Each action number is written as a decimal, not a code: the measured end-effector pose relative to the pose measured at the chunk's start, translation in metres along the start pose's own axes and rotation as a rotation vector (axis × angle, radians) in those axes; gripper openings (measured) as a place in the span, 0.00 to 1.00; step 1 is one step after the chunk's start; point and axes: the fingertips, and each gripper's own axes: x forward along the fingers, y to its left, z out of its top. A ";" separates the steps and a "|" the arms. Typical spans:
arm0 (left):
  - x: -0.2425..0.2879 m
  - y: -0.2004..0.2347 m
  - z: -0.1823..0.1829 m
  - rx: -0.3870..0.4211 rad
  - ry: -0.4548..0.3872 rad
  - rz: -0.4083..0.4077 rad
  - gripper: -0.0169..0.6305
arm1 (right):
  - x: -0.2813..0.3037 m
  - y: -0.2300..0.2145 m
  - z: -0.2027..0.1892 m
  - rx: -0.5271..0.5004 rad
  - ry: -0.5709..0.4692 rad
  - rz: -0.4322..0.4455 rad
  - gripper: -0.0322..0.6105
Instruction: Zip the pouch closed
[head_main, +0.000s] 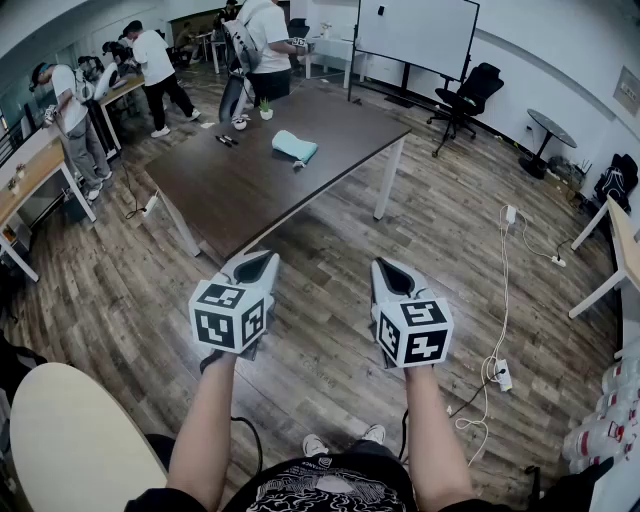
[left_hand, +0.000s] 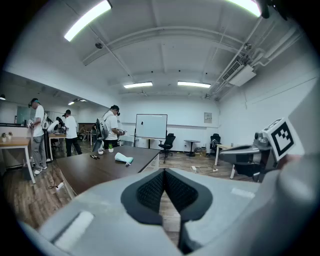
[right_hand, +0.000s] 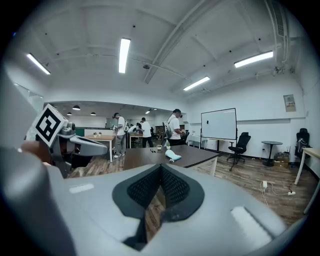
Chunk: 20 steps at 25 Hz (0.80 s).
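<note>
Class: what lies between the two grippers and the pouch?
In the head view, only wood floor, then bare tabletop, separates the left gripper and right gripper from the pouch.

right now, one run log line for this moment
stage: pre-contact | left gripper: shut, empty | right gripper: shut, empty | pouch: on table, untouched

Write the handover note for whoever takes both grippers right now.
Left gripper: shut, empty. Right gripper: shut, empty. Both are held over the wood floor, short of the table.
The teal pouch lies on the table's far part, untouched; its zip is too small to read from here.
Done: nothing yet.
To do: step up to the table, steady the pouch with one gripper, pull the zip shut with the other.
</note>
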 end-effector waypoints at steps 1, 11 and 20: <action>0.001 0.001 -0.001 -0.004 0.004 -0.009 0.03 | 0.000 0.001 0.000 0.002 -0.002 -0.002 0.05; 0.019 -0.006 -0.004 -0.010 0.020 -0.054 0.04 | -0.003 -0.008 -0.002 0.033 -0.011 -0.016 0.06; 0.058 -0.022 -0.001 -0.016 0.046 -0.091 0.15 | 0.004 -0.044 -0.005 0.065 -0.006 -0.020 0.15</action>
